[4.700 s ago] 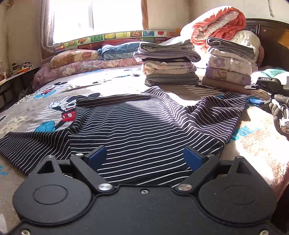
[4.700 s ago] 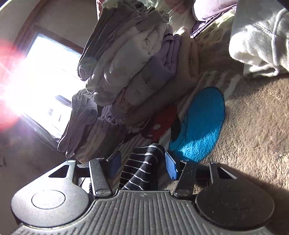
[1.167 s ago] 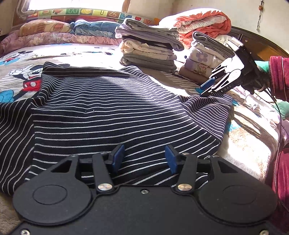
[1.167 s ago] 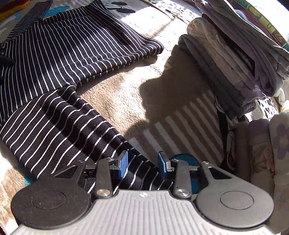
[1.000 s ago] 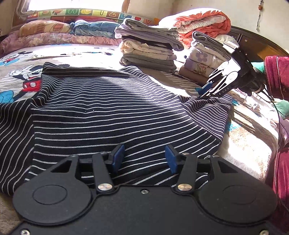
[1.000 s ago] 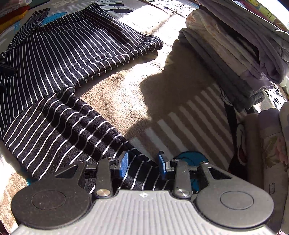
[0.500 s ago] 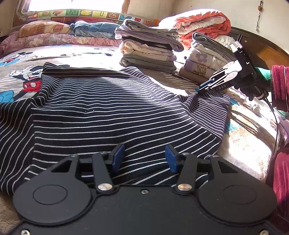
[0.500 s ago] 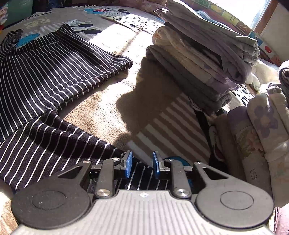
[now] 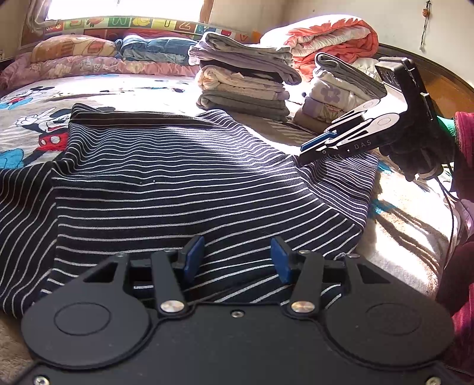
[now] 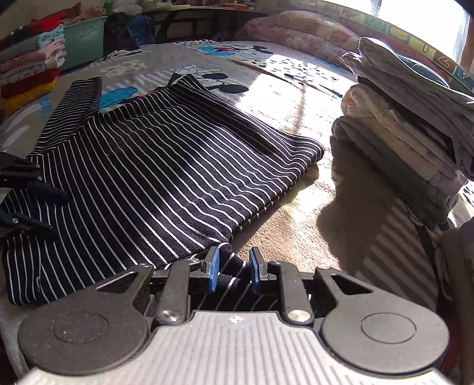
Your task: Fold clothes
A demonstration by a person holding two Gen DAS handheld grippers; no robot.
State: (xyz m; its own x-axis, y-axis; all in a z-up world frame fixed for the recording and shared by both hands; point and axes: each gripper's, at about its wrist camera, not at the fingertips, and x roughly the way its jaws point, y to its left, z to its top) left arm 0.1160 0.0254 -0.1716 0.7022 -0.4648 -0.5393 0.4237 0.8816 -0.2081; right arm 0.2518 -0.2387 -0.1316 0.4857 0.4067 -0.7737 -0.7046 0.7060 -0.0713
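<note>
I am pinching the sleeve end of the black white-striped knit top [image 10: 166, 165] in my right claw [image 10: 234, 268], lifting it to fold inward, while my left claw [image 9: 235, 259], spread, is pressing its hem onto the cartoon-print bed [image 9: 26, 112].

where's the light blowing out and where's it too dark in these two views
Left wrist view: the window is blown white, the right side of the cartoon-print bedspread glares. Right wrist view: sun washes out the bedspread beyond the black white-striped garment; the folded grey-and-cream clothes stack casts a hard shadow.
</note>
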